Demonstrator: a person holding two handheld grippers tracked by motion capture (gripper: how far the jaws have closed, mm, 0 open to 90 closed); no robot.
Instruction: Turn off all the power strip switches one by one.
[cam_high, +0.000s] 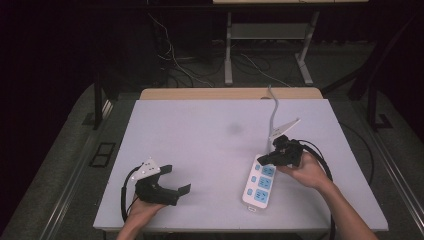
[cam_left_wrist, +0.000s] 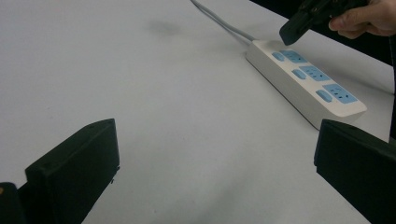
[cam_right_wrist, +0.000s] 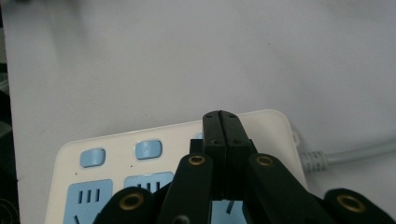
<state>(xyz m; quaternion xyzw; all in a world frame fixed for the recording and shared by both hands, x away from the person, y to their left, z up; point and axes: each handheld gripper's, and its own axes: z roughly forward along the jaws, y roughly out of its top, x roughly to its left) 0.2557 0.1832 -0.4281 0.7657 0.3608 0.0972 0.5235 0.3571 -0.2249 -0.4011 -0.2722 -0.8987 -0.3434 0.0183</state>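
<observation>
1. A white power strip (cam_high: 260, 184) with pale blue sockets and pale blue switches lies on the white table (cam_high: 200, 150), on the person's right and near the front edge.
2. In the high view the strip runs slantwise, its cabled end pointing away from the person and a grey cable (cam_high: 273, 112) leading off toward the far edge of the table.
3. The right tool (cam_high: 263, 160) is held in the right hand (cam_high: 305, 170) and sits over the cabled end of the strip.
4. Its jaws are pressed flat together with nothing between them, as the right gripper view shows plainly (cam_right_wrist: 226, 122).
5. In that view the closed tip lies above the third switch in the row; two other switches (cam_right_wrist: 148, 150) show uncovered beside it.
6. Whether the tip actually touches the strip I cannot tell; in the left gripper view it looks just above the strip's top face (cam_left_wrist: 292, 35).
7. The left tool (cam_high: 176, 180) rests low over the table on the person's left, well apart from the strip.
8. Its jaws are spread wide with only bare table between them, and it holds nothing.
9. From the left gripper view the strip (cam_left_wrist: 308, 81) lies ahead and to the right of the spread jaws.
</observation>
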